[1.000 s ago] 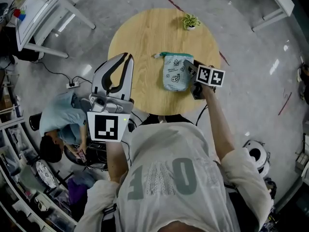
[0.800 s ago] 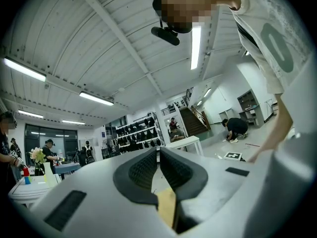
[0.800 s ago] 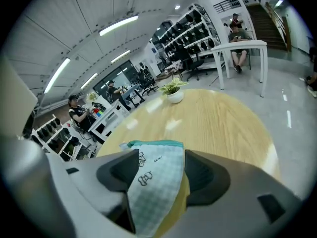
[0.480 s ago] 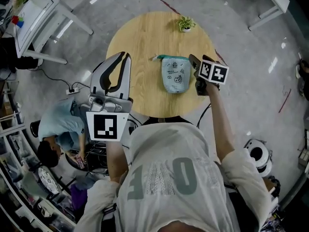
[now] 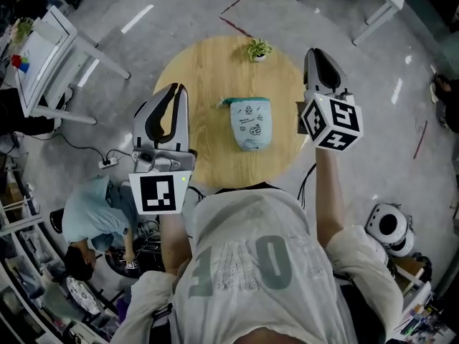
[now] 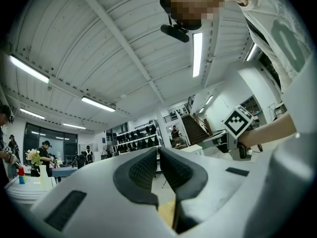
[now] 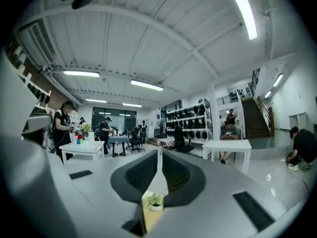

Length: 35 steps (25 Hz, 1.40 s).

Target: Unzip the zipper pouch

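The zipper pouch [image 5: 250, 122] is pale blue-green with a teal zipper band along its far edge. It lies flat in the middle of the round wooden table [image 5: 208, 70], and neither gripper touches it. My left gripper [image 5: 174, 90] hovers over the table's left edge, shut, pads [image 6: 143, 167] pressed together with nothing between them. My right gripper [image 5: 314, 51] is raised well above the table's right edge, clear of the pouch. Its jaws have just been closing and now meet with nothing between them [image 7: 159, 155].
A small potted plant [image 5: 256, 49] stands at the table's far edge and also shows below the right jaws [image 7: 155, 201]. A person [image 5: 97, 217] crouches on the floor at the left, near a power strip [image 5: 107, 163]. White desks [image 5: 50, 41] stand around, and a round white device [image 5: 388, 225] sits on the floor.
My right gripper has left the pouch's right edge and risen high beside the table, now shut. The pouch stays lying on the table. My left gripper lifted slightly.
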### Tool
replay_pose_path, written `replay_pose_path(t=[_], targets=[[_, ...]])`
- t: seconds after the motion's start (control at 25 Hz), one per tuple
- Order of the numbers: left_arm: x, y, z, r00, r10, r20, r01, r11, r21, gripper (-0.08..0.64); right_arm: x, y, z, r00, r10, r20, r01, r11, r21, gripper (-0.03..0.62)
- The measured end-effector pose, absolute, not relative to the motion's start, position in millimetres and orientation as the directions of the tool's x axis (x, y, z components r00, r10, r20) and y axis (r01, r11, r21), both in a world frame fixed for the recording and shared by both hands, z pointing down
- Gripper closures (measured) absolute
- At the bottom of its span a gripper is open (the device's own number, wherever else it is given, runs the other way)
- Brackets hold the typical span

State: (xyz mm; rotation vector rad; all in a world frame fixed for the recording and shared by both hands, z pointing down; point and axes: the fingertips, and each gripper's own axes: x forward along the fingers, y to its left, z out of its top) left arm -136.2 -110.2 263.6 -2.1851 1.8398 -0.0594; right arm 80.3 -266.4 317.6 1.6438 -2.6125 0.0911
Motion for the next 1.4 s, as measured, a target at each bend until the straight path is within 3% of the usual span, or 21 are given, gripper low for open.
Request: replay_pose_path(t=[0.12, 0.28, 1.4], targets=[[-134.5, -113.3, 254.6, 0.171, -0.968, -0.182, -0.967, -0.13, -0.219, 0.518, 76.0, -239.2, 286.1, -0.439, -0.898, -0.032, -0.898, 0.438, 0.029, 0.555], [-127.8, -116.2, 249.4, 0.163, -0.967, -0.198, -0.969, -0.119, -0.218, 0.518, 68.9, -207.4, 275.7, -0.456, -0.886, -0.084, -0.89, 0.452, 0.067, 0.56], [-123.8, -124.0, 252.2, 0.176, -0.966, -0.189, -0.969, -0.136, -0.205, 0.518, 62.9, -183.4, 292.8, -0.484, -0.874, -0.035, -0.874, 0.481, 0.072, 0.563]])
